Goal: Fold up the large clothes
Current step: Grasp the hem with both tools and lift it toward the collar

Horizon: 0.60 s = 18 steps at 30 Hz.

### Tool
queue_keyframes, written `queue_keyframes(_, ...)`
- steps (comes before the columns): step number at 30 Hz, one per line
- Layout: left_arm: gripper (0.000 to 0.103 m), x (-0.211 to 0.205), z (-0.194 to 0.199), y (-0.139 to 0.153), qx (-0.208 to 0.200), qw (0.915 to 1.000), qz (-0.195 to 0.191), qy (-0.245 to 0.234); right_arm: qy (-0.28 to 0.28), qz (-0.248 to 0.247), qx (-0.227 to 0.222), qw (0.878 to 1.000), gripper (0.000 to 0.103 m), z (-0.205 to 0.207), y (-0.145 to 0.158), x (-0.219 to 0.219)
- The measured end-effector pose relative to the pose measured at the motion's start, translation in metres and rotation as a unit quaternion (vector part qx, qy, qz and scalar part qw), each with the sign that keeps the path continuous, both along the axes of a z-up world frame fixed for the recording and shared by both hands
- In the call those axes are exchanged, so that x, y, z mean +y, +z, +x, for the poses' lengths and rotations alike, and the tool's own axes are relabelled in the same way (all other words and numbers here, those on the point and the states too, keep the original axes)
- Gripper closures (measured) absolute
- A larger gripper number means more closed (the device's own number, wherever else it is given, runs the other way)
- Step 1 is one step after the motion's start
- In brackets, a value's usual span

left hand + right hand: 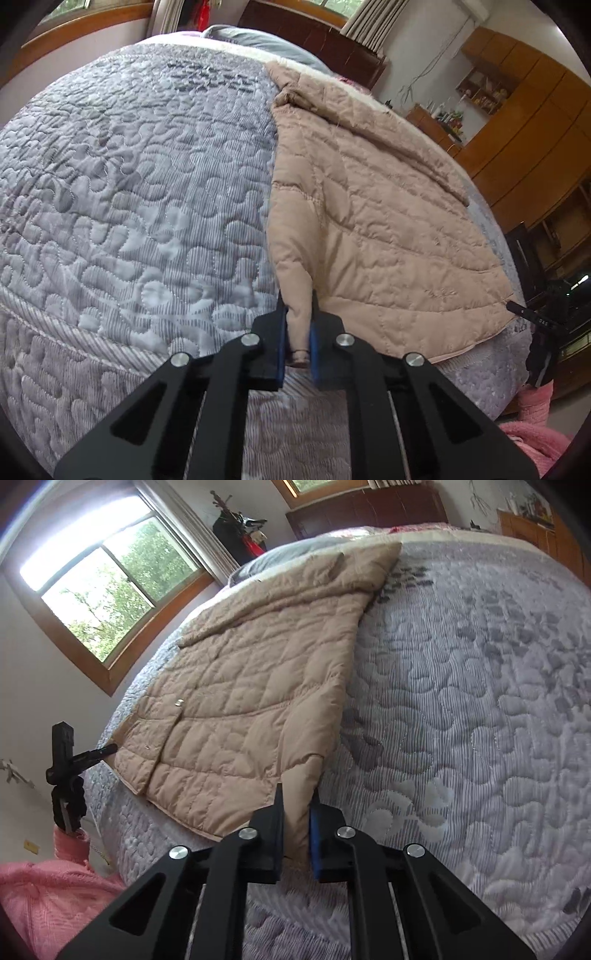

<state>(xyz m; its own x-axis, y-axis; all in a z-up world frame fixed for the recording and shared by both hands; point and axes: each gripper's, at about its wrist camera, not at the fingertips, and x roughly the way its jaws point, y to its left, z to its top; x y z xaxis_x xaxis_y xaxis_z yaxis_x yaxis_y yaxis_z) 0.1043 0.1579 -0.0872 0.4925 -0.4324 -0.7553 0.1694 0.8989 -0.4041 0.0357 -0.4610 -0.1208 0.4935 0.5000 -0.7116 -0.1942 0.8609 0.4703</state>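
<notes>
A beige quilted jacket [384, 206] lies spread on the grey quilted bed [129, 177]. My left gripper [298, 325] is shut on the jacket's sleeve cuff at the near left edge of the garment. In the right wrist view the jacket [243, 694] lies on the left part of the bed [461, 701]. My right gripper [297, 812] is shut on the near right corner of the jacket, at the bed's front edge. The other gripper [64, 771] shows at the far left of that view, and at the right edge of the left wrist view [539, 317].
A pink blanket [44, 897] lies on the floor beside the bed. A dark wooden headboard [314, 33] and pillows are at the far end. Wooden cabinets [524, 129] stand along the wall. A window [103, 590] is on the other side.
</notes>
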Motion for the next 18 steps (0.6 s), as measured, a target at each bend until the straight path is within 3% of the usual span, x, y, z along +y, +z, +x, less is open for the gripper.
queue_keyframes(4, 0.095, 0.002, -0.012, 0.001, 0.0, 1.0, 0.005, -0.004, 0.005, -0.008, -0.004, 1.0, 0.092, -0.01, 0.001, 0.002)
queue_keyframes(11, 0.094, 0.009, -0.01, -0.032, 0.036, 0.9993, -0.003, 0.009, -0.003, -0.003, 0.031, 1.0, 0.092, -0.003, -0.033, -0.001)
queue_keyframes(15, 0.095, 0.008, -0.01, -0.024, 0.025, 0.9996, -0.009, 0.01, -0.003, 0.008, 0.025, 1.0, 0.093, -0.002, -0.03, -0.005)
queue_keyframes(18, 0.095, 0.009, -0.01, -0.004, 0.006, 0.9992, -0.039, 0.003, 0.001, 0.018, 0.01, 1.0, 0.093, -0.001, -0.012, -0.009)
